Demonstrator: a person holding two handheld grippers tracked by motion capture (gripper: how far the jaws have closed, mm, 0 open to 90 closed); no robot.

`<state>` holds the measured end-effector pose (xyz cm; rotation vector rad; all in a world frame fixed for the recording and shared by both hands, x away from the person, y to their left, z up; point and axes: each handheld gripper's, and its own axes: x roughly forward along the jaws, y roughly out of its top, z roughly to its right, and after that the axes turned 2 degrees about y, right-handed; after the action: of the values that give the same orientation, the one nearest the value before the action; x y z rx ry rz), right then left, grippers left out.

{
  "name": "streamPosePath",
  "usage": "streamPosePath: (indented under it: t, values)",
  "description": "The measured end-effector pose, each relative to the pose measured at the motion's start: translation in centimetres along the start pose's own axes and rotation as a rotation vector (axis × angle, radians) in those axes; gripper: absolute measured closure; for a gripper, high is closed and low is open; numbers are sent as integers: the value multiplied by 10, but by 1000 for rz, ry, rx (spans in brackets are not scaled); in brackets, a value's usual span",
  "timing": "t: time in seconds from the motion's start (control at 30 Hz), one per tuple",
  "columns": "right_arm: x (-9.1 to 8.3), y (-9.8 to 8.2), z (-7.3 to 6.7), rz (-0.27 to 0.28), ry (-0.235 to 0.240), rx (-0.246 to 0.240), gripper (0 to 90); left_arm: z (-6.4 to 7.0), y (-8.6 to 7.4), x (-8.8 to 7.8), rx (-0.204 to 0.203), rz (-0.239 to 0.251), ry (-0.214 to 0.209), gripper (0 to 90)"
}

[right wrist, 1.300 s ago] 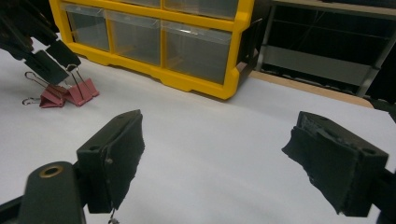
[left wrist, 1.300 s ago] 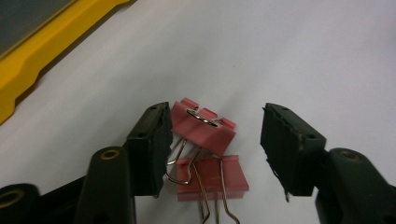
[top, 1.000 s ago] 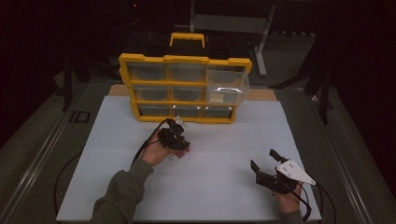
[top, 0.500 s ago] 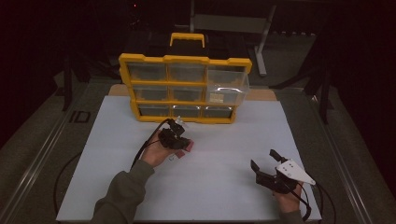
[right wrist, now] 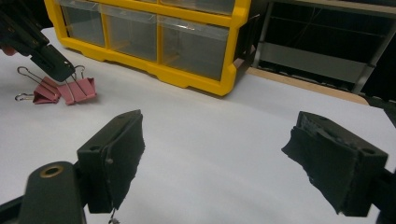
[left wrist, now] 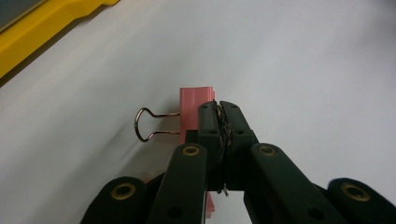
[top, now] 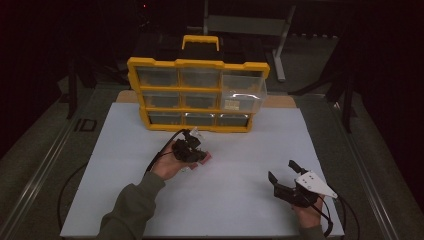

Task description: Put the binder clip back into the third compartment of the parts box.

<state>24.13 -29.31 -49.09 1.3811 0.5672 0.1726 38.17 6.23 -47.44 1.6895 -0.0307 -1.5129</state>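
A pink binder clip (left wrist: 195,103) lies on the white table sheet (top: 240,150), with one wire handle (left wrist: 150,124) sticking out to the left. My left gripper (left wrist: 218,105) has just been closing and is now shut on the clip's other wire handle, which shows as a thin line between the pads. In the high view this gripper (top: 192,150) sits just in front of the organizer, with the clip (top: 206,159) at its tip. A second pink clip (right wrist: 44,93) lies beside the first (right wrist: 78,91). My right gripper (top: 281,170) rests at the front right, open and empty.
A yellow drawer organizer (top: 197,67) with clear drawers stands at the back of the sheet. Its middle right drawer (top: 243,95) is pulled out. A wooden board edge (right wrist: 303,84) runs behind the sheet. Cables trail from both grippers.
The left gripper's jaws have closed together at the pink clip. Neither hand has moved.
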Motion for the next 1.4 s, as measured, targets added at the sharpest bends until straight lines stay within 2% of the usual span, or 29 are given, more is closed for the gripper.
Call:
streamPosePath:
  t: [0.23, 0.4, 0.9, 1.23, 1.4]
  values:
    - [0, 0, 0, 0, 1, 0, 166, 0, 0, -8, 17, 34, -16, 884]
    - [0, 0, 0, 0, 1, 0, 166, 2, 0, -16, 51, 54, -34, 884]
    - [0, 0, 0, -2, 1, 0, 166, 6, 4, -36, 111, 87, -38, 884]
    - [0, 0, 0, -2, 1, -1, 167, 7, 8, -50, 137, 114, -40, 885]
    - [0, 0, -1, -1, 1, -1, 166, 8, 9, -55, 136, 134, -43, 885]
